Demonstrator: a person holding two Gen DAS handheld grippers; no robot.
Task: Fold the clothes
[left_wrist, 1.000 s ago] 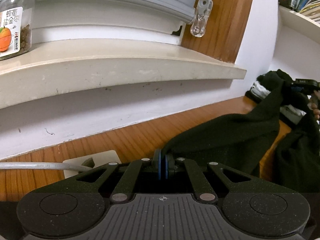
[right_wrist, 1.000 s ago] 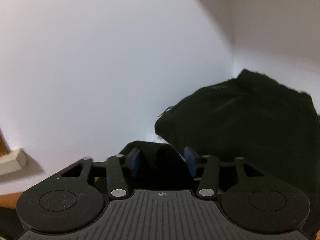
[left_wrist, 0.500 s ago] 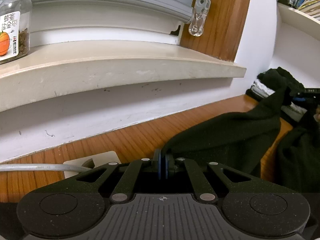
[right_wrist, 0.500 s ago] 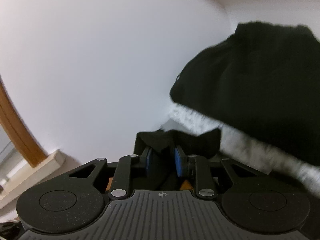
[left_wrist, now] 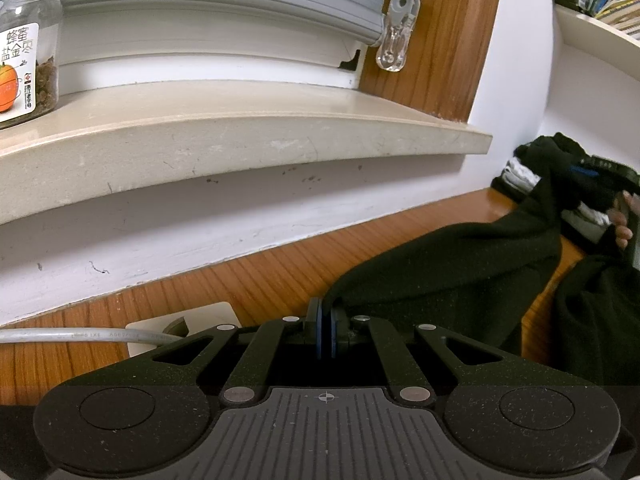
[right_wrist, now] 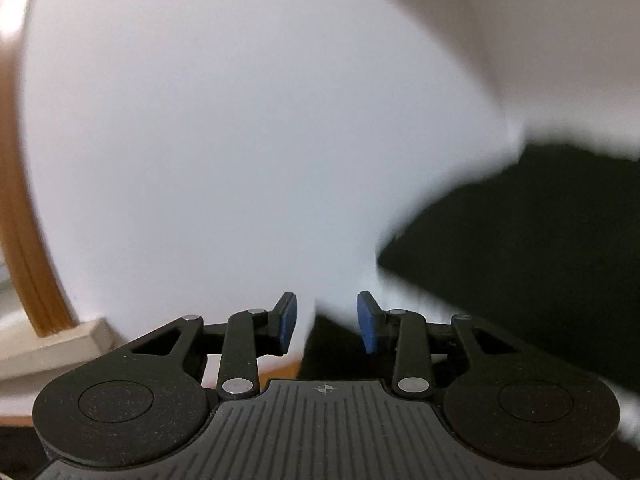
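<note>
soft, matte dark garment point(left_wrist: 460, 268) draped over the wood-grain surface point(left_wrist: 248, 284), one edge pinched flat between the blue pads of the left gripper point(left_wrist: 325, 330). right gripper point(right_wrist: 327, 320) fingers apart, just been opening, pads pressing nothing, dark cloth low between them. only in the left view: stone windowsill point(left_wrist: 240, 128), labelled glass jar point(left_wrist: 28, 56), grey cable point(left_wrist: 80, 336), a hand point(left_wrist: 624, 224). right view blurred: white wall point(right_wrist: 240, 120), black fabric heap point(right_wrist: 520, 240).

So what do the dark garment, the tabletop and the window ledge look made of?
Dark garment: soft matte knit, fleece-like, judging by its limp drape.
Tabletop: orange-brown wood or wood-look laminate with straight grain lines.
Window ledge: pale stone or composite, smooth, slightly scuffed.
</note>
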